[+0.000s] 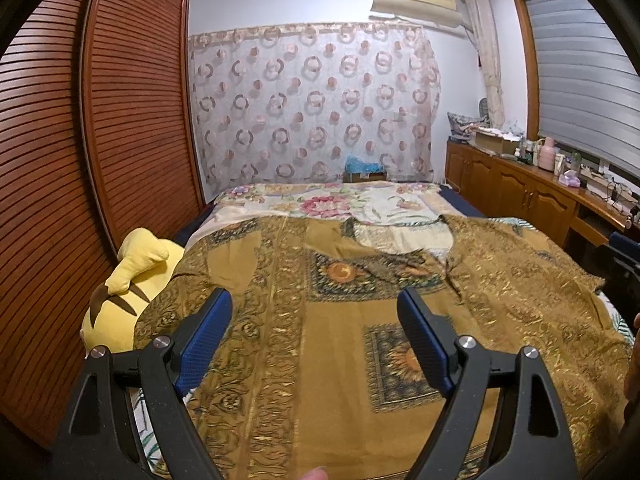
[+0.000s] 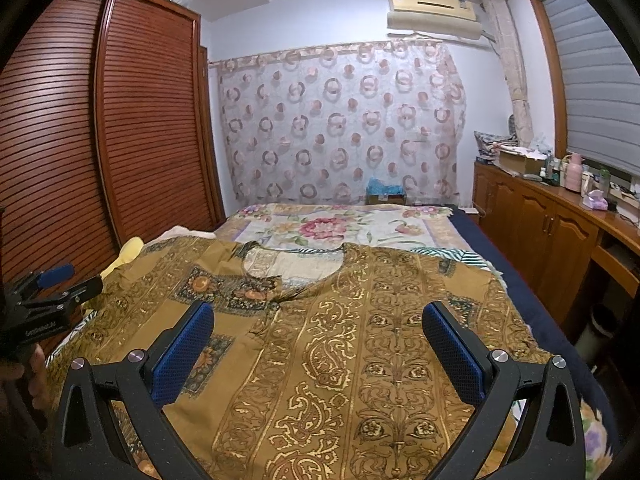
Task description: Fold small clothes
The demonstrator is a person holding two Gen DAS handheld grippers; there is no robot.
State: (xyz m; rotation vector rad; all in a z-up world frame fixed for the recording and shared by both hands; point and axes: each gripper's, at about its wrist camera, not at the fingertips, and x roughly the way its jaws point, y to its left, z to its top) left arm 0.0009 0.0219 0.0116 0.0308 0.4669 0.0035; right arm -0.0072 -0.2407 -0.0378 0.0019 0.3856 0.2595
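Both grippers spread wide, holding nothing: left gripper point(image 1: 314, 306) and right gripper point(image 2: 318, 322) hover over the hem end of the shirt point(image 2: 340, 360). Shirt lies flat on the bed point(image 2: 472, 232), long axis straight ahead, neckline point(image 2: 294, 258) far. Left sits nearer the left sleeve point(image 1: 224, 252).

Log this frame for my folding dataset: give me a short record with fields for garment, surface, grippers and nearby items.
garment: mustard patterned shirt, spread flat, unfolded, neckline away from the cameras
surface: bed with floral sheet
left gripper: open, above the shirt, holding nothing
right gripper: open, above the shirt, holding nothing
nearby: yellow plush toy at the bed's left edge
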